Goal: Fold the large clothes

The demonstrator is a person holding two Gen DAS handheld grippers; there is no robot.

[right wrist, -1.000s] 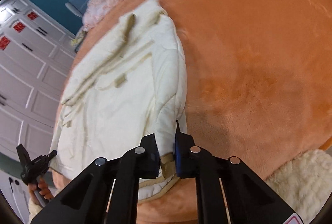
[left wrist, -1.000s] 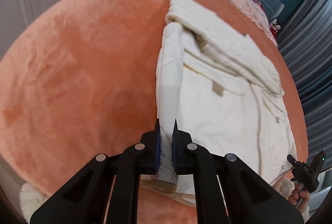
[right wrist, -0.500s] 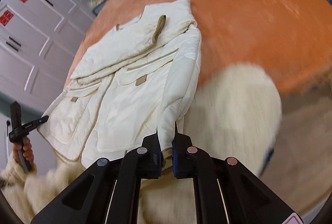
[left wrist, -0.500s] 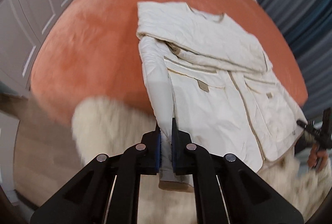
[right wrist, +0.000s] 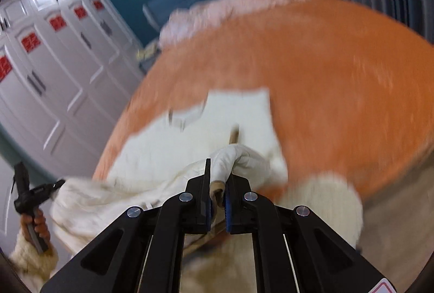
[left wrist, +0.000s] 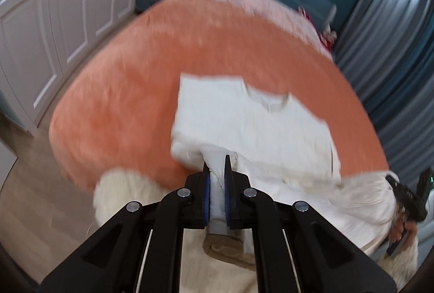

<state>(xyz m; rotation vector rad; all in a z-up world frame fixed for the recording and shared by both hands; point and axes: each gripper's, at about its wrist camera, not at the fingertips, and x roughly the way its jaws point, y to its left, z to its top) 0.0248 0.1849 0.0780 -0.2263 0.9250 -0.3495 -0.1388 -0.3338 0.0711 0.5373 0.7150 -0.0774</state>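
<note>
A: Entry, cream quilted jacket (left wrist: 252,124) on the orange plush bedspread (left wrist: 130,92); upper half with the collar lies flat, collar toward the headboard; lower half is lifted off the near edge of the bed toward the holder; both views are motion-blurred, so fine detail is poor.

B: Tool state?

A: Left gripper (left wrist: 217,176): jaws nearly closed, clamped on a sleeve; tan ribbed cuff (left wrist: 225,241) pokes out behind the pads. Right gripper (right wrist: 217,184): jaws likewise almost closed, pinching the other sleeve (right wrist: 233,157) close to its tan cuff; fabric fills the gap in both.

B: Step in hand?

A: Judged: the lengthwise fold, both sleeve ends raised together, hem half bunched and hanging between the grippers; fold not yet laid. Whether the hem corners are caught in the grip as well, cannot tell.

B: Next move calls for?

A: Judged: carry both ends forward over the flat half, level and evenly spaced so the crease runs straight across the body; lower before releasing, else the padded fabric will slump back; keep the cuffs from sliding out, the quilted shell looks slippery.

B: Surroundings?

A: White panelled wardrobe (right wrist: 54,70) to one side, grey curtains (left wrist: 393,48) to the other, pink fluffy blanket (left wrist: 244,0) at the far end; none in the path.
</note>
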